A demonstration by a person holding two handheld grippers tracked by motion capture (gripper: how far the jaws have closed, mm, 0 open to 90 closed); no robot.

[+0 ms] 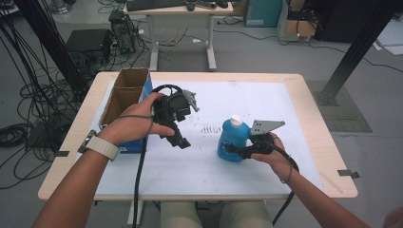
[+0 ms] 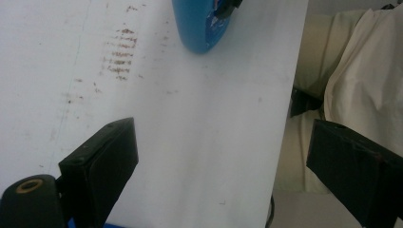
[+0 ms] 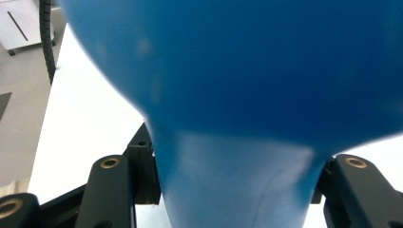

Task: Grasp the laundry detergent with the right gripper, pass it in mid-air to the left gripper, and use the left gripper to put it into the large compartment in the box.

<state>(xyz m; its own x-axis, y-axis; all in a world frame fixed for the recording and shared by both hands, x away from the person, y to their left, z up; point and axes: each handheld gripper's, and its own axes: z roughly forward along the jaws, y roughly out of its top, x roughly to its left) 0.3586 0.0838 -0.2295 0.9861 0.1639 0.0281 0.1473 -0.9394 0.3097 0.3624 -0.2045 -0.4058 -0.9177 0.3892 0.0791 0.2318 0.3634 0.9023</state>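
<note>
— One blue bottle (image 1: 233,139) stands right of centre in the high view; we have our right gripper (image 1: 237,151) clamped on it.

— Our left gripper (image 1: 182,141), centre-left, holds its jaws apart over the desk (image 1: 266,95), beside the cardboard box (image 1: 127,90).

Both forearms come in from the table's near edge. The left hand (image 1: 138,124) — a pale band on its wrist — holds the left gripper (image 1: 179,137) tipped down and toward the middle, jaws spread wide with nothing between them. The right hand (image 1: 274,153) holds the right gripper (image 1: 233,149) low and level, pointing left — its jaws are closed on a blue bottle (image 1: 233,137).
</note>
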